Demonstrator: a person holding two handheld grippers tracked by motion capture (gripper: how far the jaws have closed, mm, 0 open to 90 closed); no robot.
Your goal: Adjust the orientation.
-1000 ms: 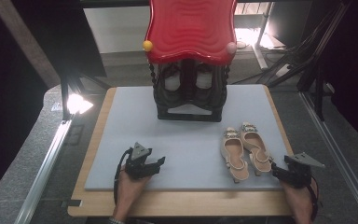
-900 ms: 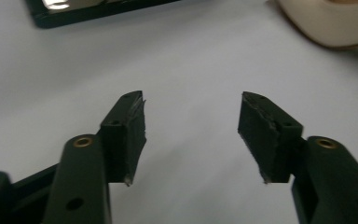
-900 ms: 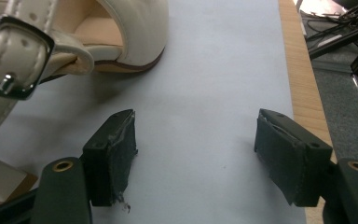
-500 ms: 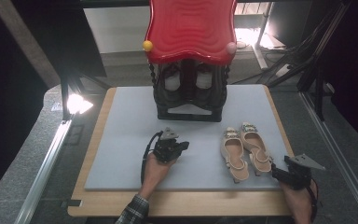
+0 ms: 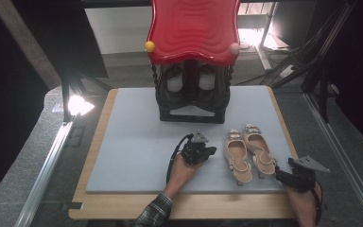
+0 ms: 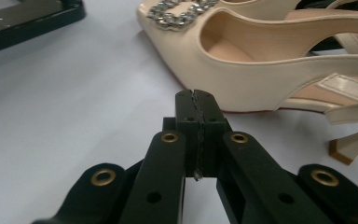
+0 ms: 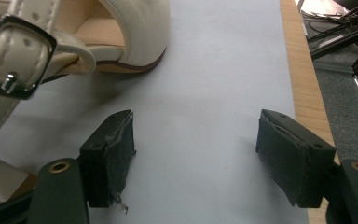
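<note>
Closing in: the left gripper (image 5: 211, 151) has travelled from the mat's front-left area toward the middle and now sits just beside the left shoe (image 5: 236, 153), on its outer side.
Left claw: jaws pressed fully together, holding nothing; in the left gripper view the tips (image 6: 196, 100) stop just short of the shoe's side wall (image 6: 242, 79), not touching it.
Right claw: the right gripper (image 5: 287, 174) has stayed at the mat's front-right corner, jaws spread wide with bare mat between the pads (image 7: 114, 154).
Shoes: a cream slingback pair with jewelled buckles stands side by side on the grey mat (image 5: 132, 142), right of centre, toes toward the back edge, heels toward the front edge; the right shoe (image 5: 259, 149) lies between its partner and the right gripper.
Right gripper view: the strap and buckle (image 7: 14, 56) of the near shoe sit at upper left, outside the open jaws.
Rack: a black shoe rack (image 5: 191, 94) with a red top stands at the back edge, centre, with a pair already on its shelf.
Meaning: the reach looks finished on the left side, but shut jaws cannot take the shoe; they must part first, or else nudge it.
Likely aim: moving the pair to the rack, not yet begun.
Risk: a closed tip pushed into the side could tip the shoe against its partner.
</note>
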